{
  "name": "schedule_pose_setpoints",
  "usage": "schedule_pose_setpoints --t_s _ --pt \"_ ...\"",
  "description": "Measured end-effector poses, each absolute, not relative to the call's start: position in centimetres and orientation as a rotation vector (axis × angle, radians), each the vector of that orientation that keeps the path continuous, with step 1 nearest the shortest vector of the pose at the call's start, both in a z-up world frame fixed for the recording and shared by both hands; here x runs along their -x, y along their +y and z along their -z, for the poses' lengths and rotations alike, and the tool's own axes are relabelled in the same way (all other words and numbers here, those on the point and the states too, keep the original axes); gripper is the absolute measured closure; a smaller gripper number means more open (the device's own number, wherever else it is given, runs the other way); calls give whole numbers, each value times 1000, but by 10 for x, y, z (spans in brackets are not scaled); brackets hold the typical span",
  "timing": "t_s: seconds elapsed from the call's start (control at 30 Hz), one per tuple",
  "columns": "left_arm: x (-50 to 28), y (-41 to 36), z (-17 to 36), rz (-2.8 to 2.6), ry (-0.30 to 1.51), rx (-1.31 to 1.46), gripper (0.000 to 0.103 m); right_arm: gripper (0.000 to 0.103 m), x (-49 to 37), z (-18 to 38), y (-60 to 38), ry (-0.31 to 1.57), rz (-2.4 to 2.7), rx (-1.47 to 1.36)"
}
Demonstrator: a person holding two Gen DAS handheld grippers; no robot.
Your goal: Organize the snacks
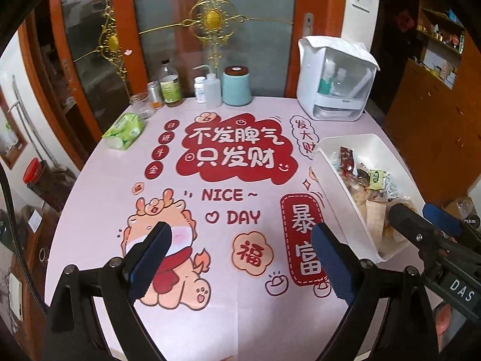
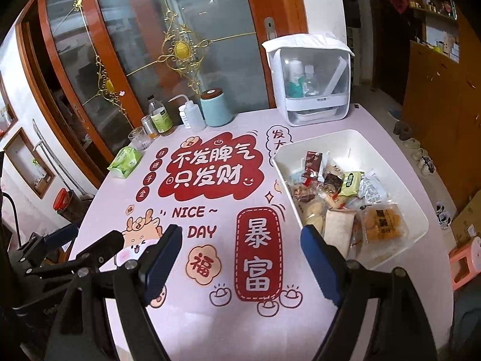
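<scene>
Nearest, the left gripper [image 1: 240, 258] and the right gripper [image 2: 240, 258] both hang over the table [image 1: 258, 316] with jaws spread wide and nothing between them; "DAS" reads on the right gripper's body in the left wrist view. Under them the pink tablecloth [image 2: 210, 325] carries a cartoon dragon [image 1: 168, 240], "NICE ~ DAY" [image 2: 192, 221] and large red Chinese characters. The snacks [image 2: 339, 201] (assorted wrapped packets, labels too small to read) lie piled in a white bin [image 2: 418, 219] at the table's right. Farther back stand a green tissue pack [image 1: 123, 131], a bottle [image 1: 170, 85], a teal canister [image 1: 236, 85] and a white storage box [image 1: 333, 78].
</scene>
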State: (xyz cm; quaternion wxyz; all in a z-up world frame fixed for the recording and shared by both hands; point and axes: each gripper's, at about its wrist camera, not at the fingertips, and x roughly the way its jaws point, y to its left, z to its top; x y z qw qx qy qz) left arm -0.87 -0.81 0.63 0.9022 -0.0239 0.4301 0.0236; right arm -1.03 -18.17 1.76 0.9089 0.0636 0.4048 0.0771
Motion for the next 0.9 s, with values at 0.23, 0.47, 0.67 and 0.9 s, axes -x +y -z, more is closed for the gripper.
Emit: schedule_pose_setpoints --t_s 0.23,0.47,0.67,0.9 --pt "20 3 -10 -84 880 52 10 21 17 -22 -165 823 -150 -90" --pt "26 11 -9 -108 877 43 10 21 22 -17 -154 840 -163 -88" --pt "29 15 -3 -110 896 48 10 21 25 -14 -148 847 -169 -85" --pt "33 18 0 -108 907 48 10 21 27 -13 -147 846 -170 -85"
